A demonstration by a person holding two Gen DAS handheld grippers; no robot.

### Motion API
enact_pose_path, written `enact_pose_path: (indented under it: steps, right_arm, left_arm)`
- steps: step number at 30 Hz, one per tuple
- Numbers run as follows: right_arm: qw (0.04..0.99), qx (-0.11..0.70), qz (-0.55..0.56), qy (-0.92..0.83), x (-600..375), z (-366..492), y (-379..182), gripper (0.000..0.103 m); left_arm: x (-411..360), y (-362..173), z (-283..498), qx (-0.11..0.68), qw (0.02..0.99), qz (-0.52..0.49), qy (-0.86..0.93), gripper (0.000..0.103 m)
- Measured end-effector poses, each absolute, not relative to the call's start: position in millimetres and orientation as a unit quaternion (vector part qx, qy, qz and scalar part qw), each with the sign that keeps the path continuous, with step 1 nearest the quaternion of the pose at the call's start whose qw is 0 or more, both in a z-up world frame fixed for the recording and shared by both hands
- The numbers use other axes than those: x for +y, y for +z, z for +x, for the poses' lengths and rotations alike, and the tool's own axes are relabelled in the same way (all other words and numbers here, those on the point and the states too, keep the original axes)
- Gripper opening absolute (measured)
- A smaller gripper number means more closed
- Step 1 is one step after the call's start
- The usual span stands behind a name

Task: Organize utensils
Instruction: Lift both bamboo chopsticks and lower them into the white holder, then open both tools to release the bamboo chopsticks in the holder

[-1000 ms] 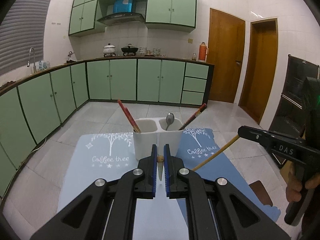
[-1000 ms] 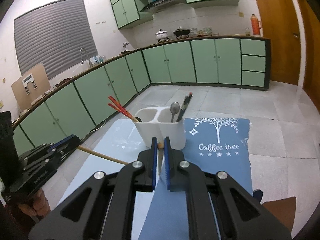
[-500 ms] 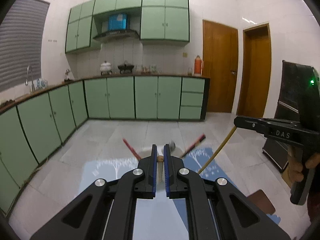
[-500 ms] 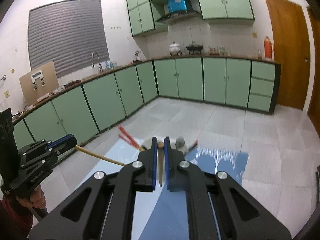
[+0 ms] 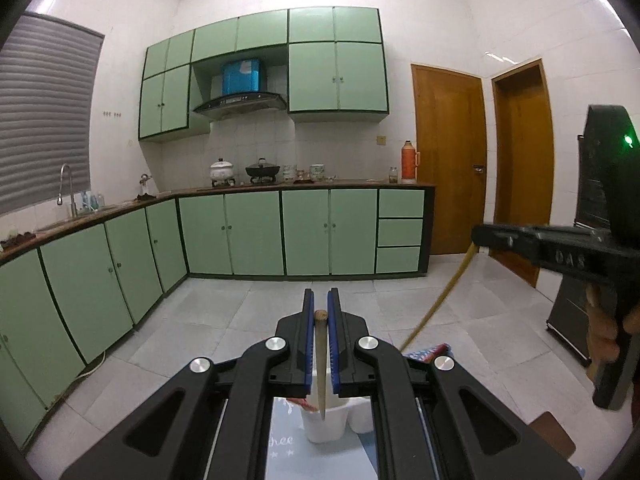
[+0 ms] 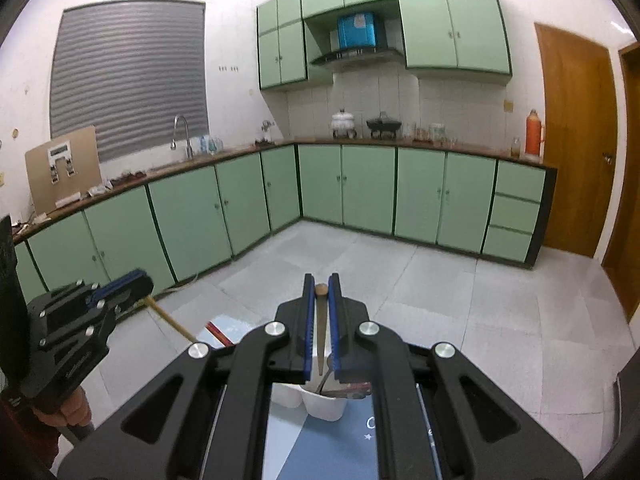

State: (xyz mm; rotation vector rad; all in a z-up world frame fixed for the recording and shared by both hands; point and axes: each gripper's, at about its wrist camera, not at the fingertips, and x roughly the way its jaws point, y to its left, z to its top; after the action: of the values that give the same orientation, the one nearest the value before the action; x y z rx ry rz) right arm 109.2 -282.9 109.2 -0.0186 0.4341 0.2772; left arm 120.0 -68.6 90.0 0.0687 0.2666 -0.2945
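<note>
Both grippers are held up above a table with a blue printed mat, and each is closed on one wooden chopstick. The left gripper has its blue-padded fingers pressed together against a tapered wooden chopstick, whose blunt end shows between the fingertips and whose thin end points down toward the white utensil holder below. The right gripper is likewise clamped on a second wooden chopstick, blunt end up at the tips and the point hanging over the holder. Seen from the left wrist view, that second stick runs as a long yellow-brown shaft down and leftward from the right gripper's black jaws; the person's hand grips that tool's handle at the right edge. The utensil holder stands on the mat directly beneath both tools, largely hidden by their frames. It has two compartments; a spoon leans in the right one, and red chopsticks jut out from the left side. A patterned red-ended utensil sticks out on the right. Neither held chopstick touches the holder. Green kitchen cabinets line the far walls.
</note>
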Motion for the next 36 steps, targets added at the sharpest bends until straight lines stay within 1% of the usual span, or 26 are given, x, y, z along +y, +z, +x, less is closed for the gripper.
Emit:
enact_pose_path:
  steps: [3,7,14,17,19,24,30,32,33,34,36]
  right_arm:
    - [0.964,0.230,-0.016,0.131,-279,124,89,0.006]
    - [0.958,0.255,-0.013,0.134,-277,140,66,0.006]
    - [0.949,0.285,-0.018,0.137,-266,154,41,0.006]
    - [0.947,0.290,-0.017,0.136,-262,156,37,0.006]
    - [0.947,0.292,-0.017,0.135,-261,157,36,0.006]
    - [0.944,0.301,-0.024,0.134,-255,156,32,0.006]
    - [0.942,0.306,-0.022,0.137,-255,151,29,0.008]
    - [0.942,0.307,-0.021,0.137,-257,150,29,0.020]
    - [0.942,0.306,-0.018,0.136,-259,149,30,0.031]
    - [0.944,0.301,-0.014,0.135,-260,145,32,0.035]
    - [0.947,0.291,-0.009,0.136,-264,137,36,0.036]
  left_arm:
    - [-71,81,145,0.142,0.979,0.024,-0.146,0.006]
    - [-69,80,155,0.147,0.976,0.008,-0.158,0.006]
    - [-64,106,149,0.114,0.977,-0.002,-0.178,0.006]
    - [-66,117,151,0.098,0.980,0.008,-0.174,0.006]
    - [-67,117,157,0.100,0.980,0.008,-0.173,0.006]
    - [-73,93,178,0.123,0.979,0.009,-0.163,0.006]
    - [-73,48,209,0.183,0.970,0.000,-0.158,0.006]
    - [-72,40,213,0.196,0.967,-0.004,-0.160,0.007]
    - [-71,37,213,0.200,0.967,-0.005,-0.158,0.007]
    - [-69,37,212,0.202,0.967,-0.008,-0.157,0.010]
    - [-68,39,207,0.201,0.967,-0.010,-0.158,0.013]
